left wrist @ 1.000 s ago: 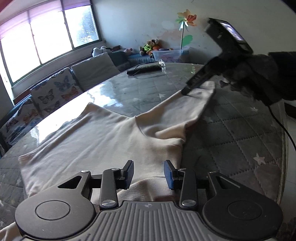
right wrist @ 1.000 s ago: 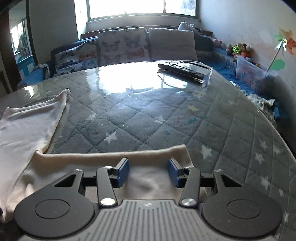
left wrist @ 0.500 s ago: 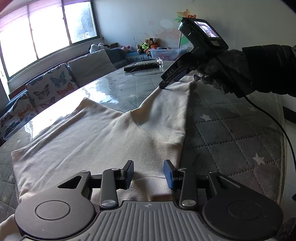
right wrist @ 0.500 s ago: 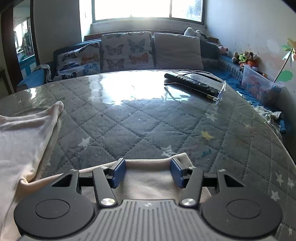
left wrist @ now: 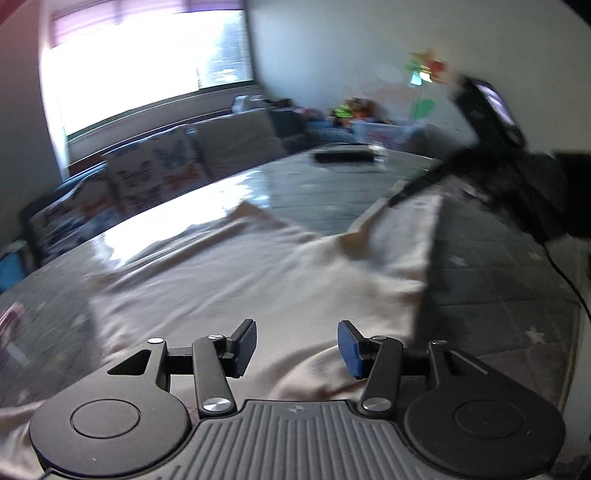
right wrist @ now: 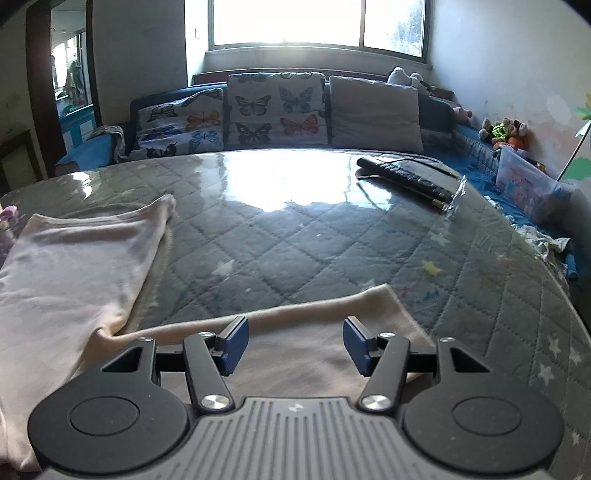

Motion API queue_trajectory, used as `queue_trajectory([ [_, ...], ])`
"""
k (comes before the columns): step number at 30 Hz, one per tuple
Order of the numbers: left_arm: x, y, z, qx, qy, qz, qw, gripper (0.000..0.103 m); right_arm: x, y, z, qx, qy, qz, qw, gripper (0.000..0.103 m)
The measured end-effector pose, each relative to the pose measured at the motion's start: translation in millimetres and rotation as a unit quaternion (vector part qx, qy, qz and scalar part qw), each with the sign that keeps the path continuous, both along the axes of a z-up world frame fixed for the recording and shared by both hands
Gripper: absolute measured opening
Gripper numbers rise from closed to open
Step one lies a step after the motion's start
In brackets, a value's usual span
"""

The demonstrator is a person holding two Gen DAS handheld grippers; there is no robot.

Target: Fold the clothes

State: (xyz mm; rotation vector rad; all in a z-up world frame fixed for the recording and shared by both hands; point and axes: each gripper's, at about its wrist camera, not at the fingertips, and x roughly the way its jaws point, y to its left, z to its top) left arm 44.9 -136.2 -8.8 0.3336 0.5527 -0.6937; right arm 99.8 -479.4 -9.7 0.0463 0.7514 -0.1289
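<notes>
Both grippers opening over cream garment [right wrist: 74, 258]; left view blurred.

Window [right wrist: 317, 22] blown out, glare on table [right wrist: 295, 192]; left view motion-blurred, fisheye-bent edges.

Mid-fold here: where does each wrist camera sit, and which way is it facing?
Left wrist: behind the left gripper, jaws opening over the cream garment, facing the window corner; the right gripper and gloved hand show.
Right wrist: behind the right gripper, jaws opening over a sleeve, facing the sofa.
Shared: garment, table, butterfly cushions, remote.
</notes>
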Motion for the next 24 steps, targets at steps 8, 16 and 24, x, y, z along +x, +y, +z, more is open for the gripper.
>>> queue_trajectory([
  [8, 33.0, 70.7, -5.2, -0.015, 0.032, 0.127, 0.9913, 0.050, -3.1, 8.0, -11.0, 0.006, 0.013, 0.000, 1.000, 0.060],
  [16, 67.9, 127.9, -22.3, -0.024, 0.060, 0.220, 0.9734, 0.050, -2.3, 8.4, -12.5, 0.004, 0.016, -0.002, 1.000, 0.066],
  [24, 92.2, 174.7, -23.6, -0.026, 0.054, 0.283, 0.9573, 0.051, -0.9, 6.7, -14.8, 0.002, 0.016, -0.005, 1.000, 0.073],
])
